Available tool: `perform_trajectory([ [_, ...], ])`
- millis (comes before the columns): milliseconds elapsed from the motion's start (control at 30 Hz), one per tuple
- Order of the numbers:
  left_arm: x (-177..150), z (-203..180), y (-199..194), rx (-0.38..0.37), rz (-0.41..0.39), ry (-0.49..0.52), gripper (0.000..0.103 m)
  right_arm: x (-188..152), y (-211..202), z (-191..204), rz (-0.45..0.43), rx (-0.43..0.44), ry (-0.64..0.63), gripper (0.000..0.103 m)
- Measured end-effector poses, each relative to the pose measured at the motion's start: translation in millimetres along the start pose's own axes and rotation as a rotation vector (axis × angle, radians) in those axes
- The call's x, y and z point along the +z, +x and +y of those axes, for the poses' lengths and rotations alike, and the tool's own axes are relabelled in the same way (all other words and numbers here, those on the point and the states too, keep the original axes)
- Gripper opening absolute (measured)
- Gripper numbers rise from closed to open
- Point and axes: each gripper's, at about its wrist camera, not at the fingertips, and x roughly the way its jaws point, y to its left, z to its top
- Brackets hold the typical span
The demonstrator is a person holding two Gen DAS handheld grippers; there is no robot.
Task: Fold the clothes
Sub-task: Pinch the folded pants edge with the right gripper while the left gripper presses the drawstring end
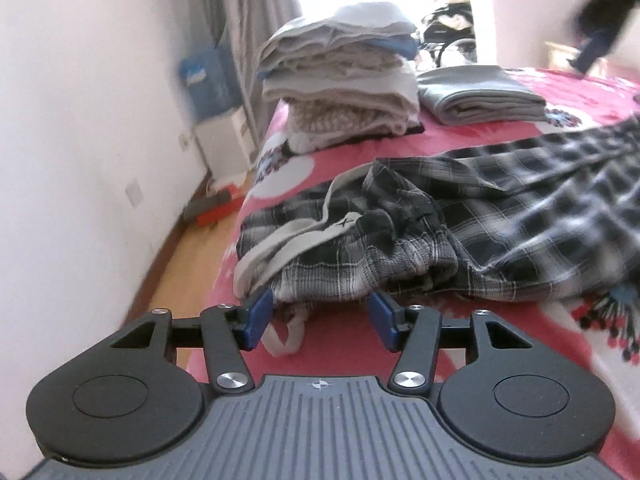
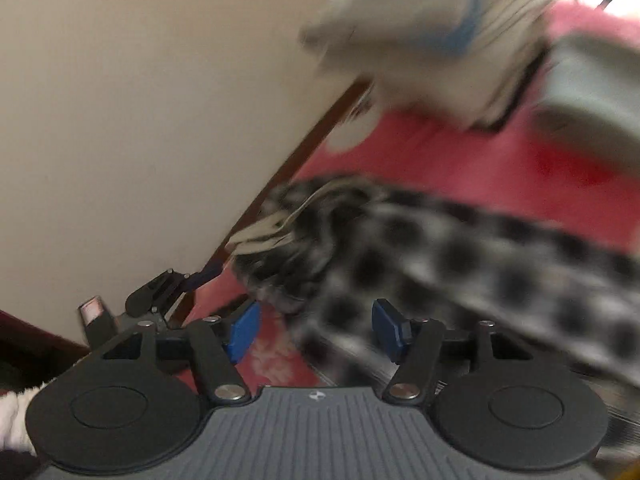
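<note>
The checked trousers (image 1: 460, 216) lie crumpled on the bed (image 1: 460, 132), waistband end just ahead of the left tool (image 1: 320, 322), legs running off to that tool's right. Its blue pads stand apart, gripping nothing, and it seems the nearer one. The right tool (image 2: 314, 330), also apart and empty, hovers over the trousers' middle in a blurred view; only the left view shows the drawstring (image 1: 286, 334) and the folded pile (image 1: 340, 80) beyond the trousers
</note>
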Motion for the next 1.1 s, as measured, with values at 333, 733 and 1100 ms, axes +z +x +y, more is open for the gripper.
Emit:
perform_trajectory([
  [333, -9.5, 3.8, 7.8, -0.011, -0.078, 0.087, 0.054, 9.4, 111.7, -23.2, -0.062, 0.071, 0.200, 0.064],
  [733, 0.3, 27.2, 24.9, -0.059, -0.094, -0.124, 0.054, 1.9, 105.1, -13.3, -0.052, 0.206, 0.199, 0.054],
  [1100, -5.3, 41.5, 9.9, -0.107, -0.112, -0.191, 0.061, 14.9, 105.9, -17.5, -0.127, 0.318, 0.338, 0.008],
])
